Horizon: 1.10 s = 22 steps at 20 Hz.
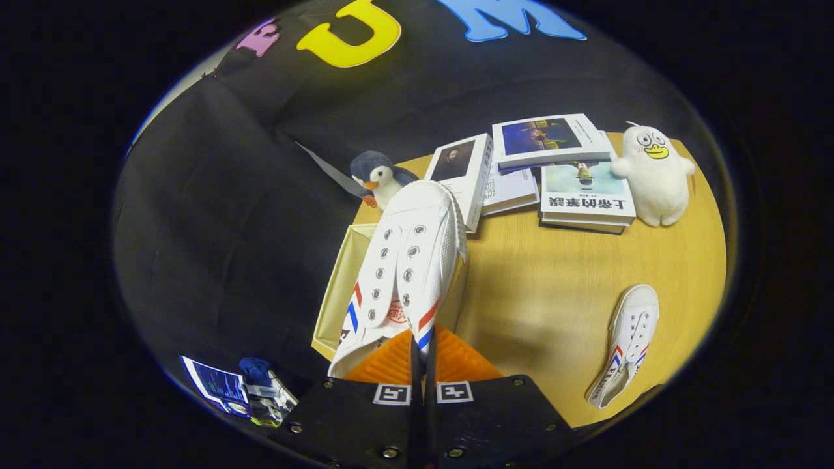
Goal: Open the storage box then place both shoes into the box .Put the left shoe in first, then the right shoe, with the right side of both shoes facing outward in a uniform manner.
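Now the gripper [422,345] pinches a white shoe [407,260] over the open storage box [339,286]; second shoe [627,345] lies at four o'clock.

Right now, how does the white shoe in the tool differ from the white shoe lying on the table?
The held white canvas shoe hangs in the tool, heel edge pinched between its fingers, toe pointing away over the open beige storage box. The other white canvas shoe lies free on the wooden table, off to the side. The held shoe looks far bigger, being nearer the camera. Both have red and blue stripes and no laces.
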Each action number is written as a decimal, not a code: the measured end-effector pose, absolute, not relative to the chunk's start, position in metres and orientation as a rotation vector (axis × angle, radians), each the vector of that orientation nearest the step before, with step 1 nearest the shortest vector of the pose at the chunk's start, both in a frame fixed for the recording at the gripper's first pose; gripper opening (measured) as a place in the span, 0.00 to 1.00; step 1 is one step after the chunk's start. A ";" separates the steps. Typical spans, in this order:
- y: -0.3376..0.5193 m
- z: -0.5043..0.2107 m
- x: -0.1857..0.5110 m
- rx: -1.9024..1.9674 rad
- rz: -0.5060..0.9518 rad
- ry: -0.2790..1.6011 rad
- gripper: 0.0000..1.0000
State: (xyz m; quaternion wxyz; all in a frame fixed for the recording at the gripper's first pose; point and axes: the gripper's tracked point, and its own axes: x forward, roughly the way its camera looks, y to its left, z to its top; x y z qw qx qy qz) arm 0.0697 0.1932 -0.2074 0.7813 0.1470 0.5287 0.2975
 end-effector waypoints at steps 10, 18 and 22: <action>0.288 -0.213 0.071 0.247 0.740 1.178 0.00; 0.345 -0.261 0.065 0.136 0.732 1.267 0.00; 0.361 -0.288 0.064 0.090 0.693 1.320 0.00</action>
